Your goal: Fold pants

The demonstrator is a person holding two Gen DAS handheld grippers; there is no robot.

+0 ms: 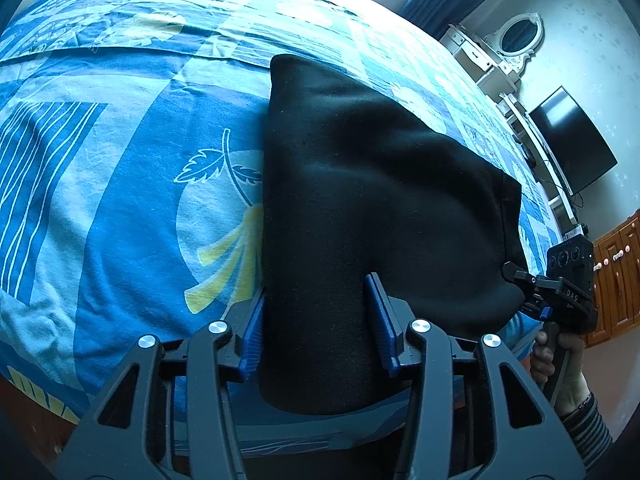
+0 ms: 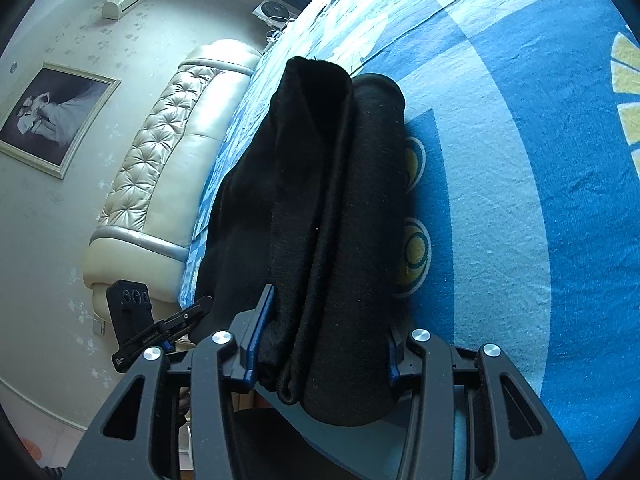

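pants: black, folded, lying on bed
left tongs: clenched on pants
right tongs: clenched on pants

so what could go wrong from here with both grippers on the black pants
1. Each gripper has only one end of the pants; the left gripper has been opening, so its end could slip free.
2. In the right gripper the layers look uneven, so the fold may land crooked.
3. The pants lie near the edge of the bed, so a dropped end might slide off it.
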